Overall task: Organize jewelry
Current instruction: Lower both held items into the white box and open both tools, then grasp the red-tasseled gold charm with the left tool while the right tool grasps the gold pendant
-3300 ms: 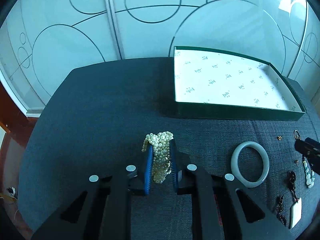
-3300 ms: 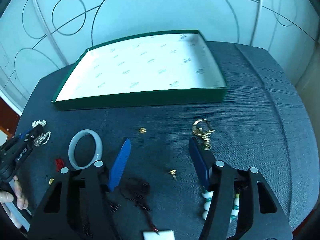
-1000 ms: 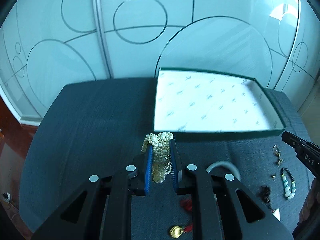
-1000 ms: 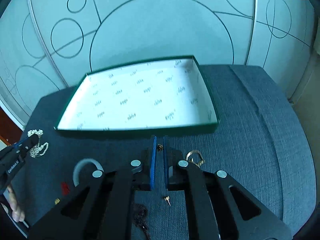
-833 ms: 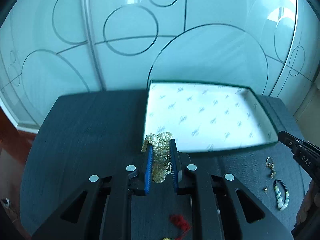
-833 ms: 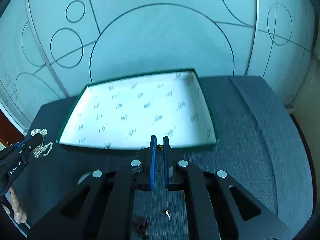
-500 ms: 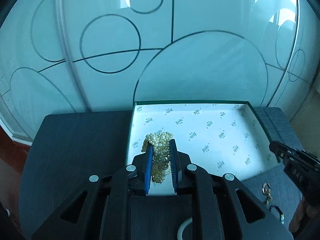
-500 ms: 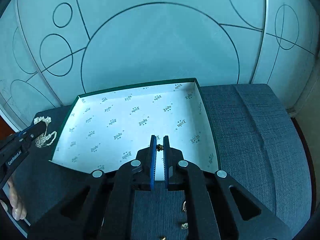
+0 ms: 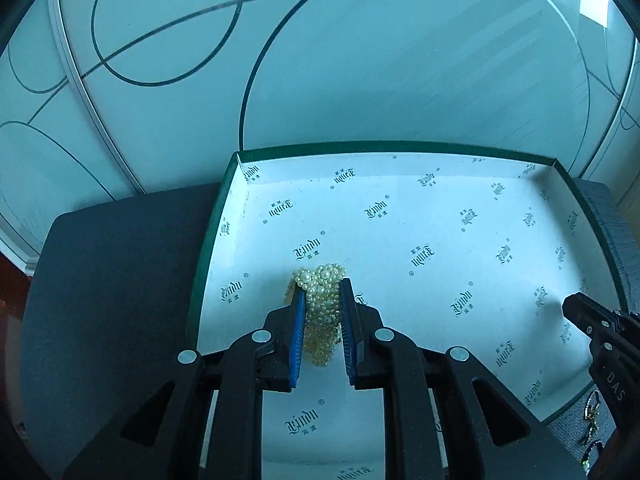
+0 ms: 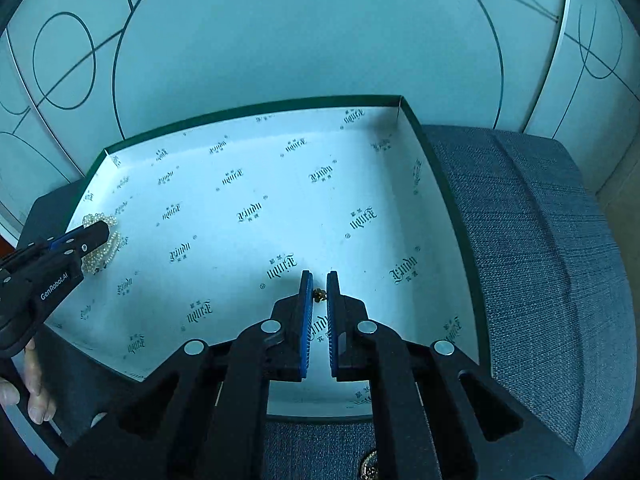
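Forward along the left wrist view, the left gripper [image 9: 322, 286] reaches out level above the near left part of a green-rimmed box [image 9: 208, 240], its blue pads [image 9: 298, 336] closed narrowly on a bunched pearl bracelet [image 9: 320, 304]. Cream beads of mixed sizes bulge out past the fingertips toward 12 o'clock, and a yellower clump hangs down between the jaws. Whether the bracelet touches the white logo-printed lining cannot be told. At 4 o'clock the black tip of the right gripper [image 9: 576, 310] juts in over the box's right side. Beyond the box's near right corner, at 5 o'clock, small gold pieces [image 9: 591, 416] lie on the dark cloth-covered table [image 9: 112, 280].

Across in the right wrist view, the right gripper [image 10: 319, 280] points over the near middle of the box [image 10: 452, 208], pads almost together, pinching a tiny gold earring [image 10: 319, 294] just behind the tips. At 9 o'clock the left gripper [image 10: 96, 236] comes in from the side over the box's left edge with the pearl bracelet [image 10: 100, 254] in its grip, strands looping below it. Bare fingers [image 10: 34, 392] of the left hand show at 8 o'clock on the handle. At 6 o'clock a gold ornament [image 10: 370, 470] lies on the grey-blue table cloth [image 10: 540, 260].
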Action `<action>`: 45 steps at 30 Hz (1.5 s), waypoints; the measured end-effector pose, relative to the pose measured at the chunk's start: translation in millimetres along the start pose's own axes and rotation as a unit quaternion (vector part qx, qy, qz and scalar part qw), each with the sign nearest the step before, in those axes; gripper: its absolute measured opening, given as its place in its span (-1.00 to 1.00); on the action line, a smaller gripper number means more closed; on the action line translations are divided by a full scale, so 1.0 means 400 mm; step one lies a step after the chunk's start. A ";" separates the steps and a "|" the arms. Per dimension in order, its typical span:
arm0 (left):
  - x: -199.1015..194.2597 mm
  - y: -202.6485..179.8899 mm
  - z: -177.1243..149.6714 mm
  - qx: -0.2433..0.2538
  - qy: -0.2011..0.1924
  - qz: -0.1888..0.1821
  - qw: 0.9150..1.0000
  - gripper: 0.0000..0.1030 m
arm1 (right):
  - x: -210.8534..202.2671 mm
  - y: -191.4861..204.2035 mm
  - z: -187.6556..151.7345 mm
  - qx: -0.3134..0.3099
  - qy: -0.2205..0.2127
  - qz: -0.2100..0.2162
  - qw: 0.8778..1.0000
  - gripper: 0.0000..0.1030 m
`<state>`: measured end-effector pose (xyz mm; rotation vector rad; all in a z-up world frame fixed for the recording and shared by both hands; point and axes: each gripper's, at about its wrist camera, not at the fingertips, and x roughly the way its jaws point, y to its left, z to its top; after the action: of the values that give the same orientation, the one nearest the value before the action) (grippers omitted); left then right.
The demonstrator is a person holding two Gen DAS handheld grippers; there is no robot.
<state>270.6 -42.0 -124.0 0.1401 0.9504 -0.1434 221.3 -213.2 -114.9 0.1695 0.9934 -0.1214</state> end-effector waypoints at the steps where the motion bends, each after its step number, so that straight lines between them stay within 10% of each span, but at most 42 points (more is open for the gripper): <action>1: 0.002 -0.001 -0.002 0.002 0.003 -0.001 1.000 -0.60 | 0.003 0.001 -0.001 0.000 0.001 0.001 1.000 -0.83; 6: -0.011 -0.012 -0.003 0.007 -0.009 -0.002 1.000 0.15 | -0.009 -0.001 0.003 0.007 -0.008 0.002 1.000 -0.42; 13: -0.098 -0.007 0.007 -0.007 -0.023 -0.030 0.999 0.32 | -0.089 -0.013 0.012 0.011 -0.033 0.010 0.999 -0.39; 45: -0.329 0.126 -0.403 -0.082 0.015 -0.006 0.996 0.34 | -0.297 -0.170 -0.330 0.067 0.002 -0.004 0.998 -0.23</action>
<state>75.7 44.8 -105.9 -0.0160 0.9896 -0.0744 36.5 -250.8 -91.5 0.2874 0.9903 -0.1955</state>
